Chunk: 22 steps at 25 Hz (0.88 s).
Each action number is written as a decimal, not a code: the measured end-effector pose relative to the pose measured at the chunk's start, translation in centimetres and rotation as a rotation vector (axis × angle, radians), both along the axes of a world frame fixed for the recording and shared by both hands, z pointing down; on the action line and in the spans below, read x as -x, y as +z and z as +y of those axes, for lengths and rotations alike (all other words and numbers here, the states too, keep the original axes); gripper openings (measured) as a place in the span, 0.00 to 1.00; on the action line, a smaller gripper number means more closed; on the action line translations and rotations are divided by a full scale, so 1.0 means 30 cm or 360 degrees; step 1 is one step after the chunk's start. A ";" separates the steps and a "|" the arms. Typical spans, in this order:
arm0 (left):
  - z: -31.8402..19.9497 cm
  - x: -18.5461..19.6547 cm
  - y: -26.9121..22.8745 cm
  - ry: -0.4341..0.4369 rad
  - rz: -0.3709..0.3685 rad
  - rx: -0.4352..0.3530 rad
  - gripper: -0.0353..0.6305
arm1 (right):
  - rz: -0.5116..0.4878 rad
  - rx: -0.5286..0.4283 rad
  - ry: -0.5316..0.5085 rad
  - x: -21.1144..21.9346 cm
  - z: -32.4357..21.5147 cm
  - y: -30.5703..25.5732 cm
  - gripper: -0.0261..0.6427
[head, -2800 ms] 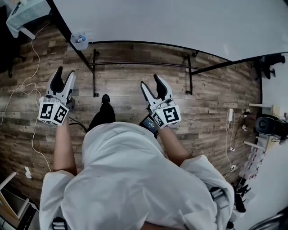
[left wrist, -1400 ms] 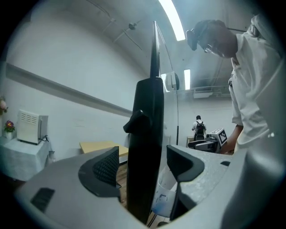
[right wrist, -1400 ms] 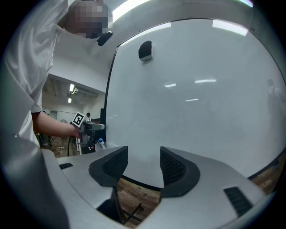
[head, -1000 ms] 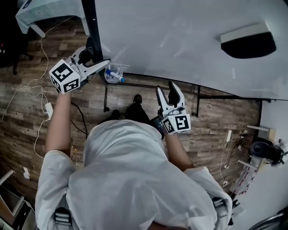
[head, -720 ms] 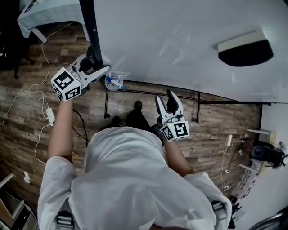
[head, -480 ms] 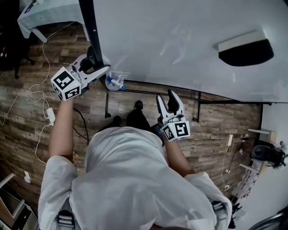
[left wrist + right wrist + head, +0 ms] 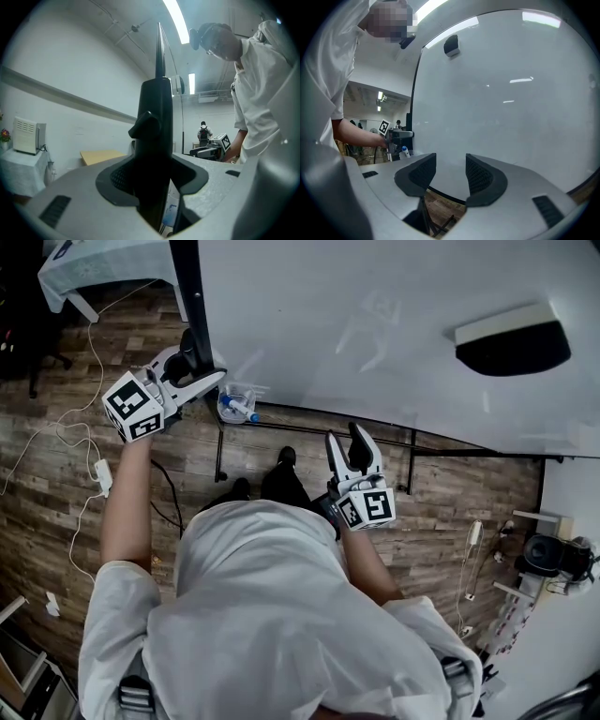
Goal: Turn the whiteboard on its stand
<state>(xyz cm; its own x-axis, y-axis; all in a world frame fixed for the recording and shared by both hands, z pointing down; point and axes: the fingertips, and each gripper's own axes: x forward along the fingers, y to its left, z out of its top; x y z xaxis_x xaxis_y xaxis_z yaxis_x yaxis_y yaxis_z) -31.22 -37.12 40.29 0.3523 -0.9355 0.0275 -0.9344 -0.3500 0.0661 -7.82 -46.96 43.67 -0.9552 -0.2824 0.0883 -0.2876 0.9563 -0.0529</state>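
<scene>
There is one whiteboard [image 7: 375, 306], and one eraser [image 7: 511, 334] on it. The grippers are two: the left gripper [image 7: 197, 360] and the right gripper [image 7: 348, 435], each with two jaws. The marker cubes are also two, one cube [image 7: 131, 406] on the left and one cube [image 7: 367, 507] on the right. I count one clear cup [image 7: 228, 401] with one blue-capped marker [image 7: 240, 410]; whether it holds more I cannot tell. There are two persons: one person [image 7: 272, 615] with the grippers, one far person [image 7: 203, 133] in the left gripper view. That view shows two light strips [image 7: 177, 21]
</scene>
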 end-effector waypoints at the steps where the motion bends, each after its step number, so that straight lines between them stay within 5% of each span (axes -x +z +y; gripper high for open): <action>1: 0.001 0.001 0.000 -0.0002 -0.0002 -0.0001 0.36 | -0.0001 -0.0003 -0.0001 -0.002 -0.003 -0.002 0.33; 22: 0.018 0.014 -0.010 -0.0001 -0.0053 0.0025 0.35 | 0.0016 -0.0026 -0.0038 -0.028 -0.041 -0.007 0.33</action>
<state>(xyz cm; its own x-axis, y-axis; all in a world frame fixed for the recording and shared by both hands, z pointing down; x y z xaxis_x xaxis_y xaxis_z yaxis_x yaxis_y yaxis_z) -31.63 -36.58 40.00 0.3505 -0.9350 0.0541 -0.9364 -0.3487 0.0406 -6.97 -48.21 43.47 -0.9608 -0.2609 0.0936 -0.2650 0.9636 -0.0346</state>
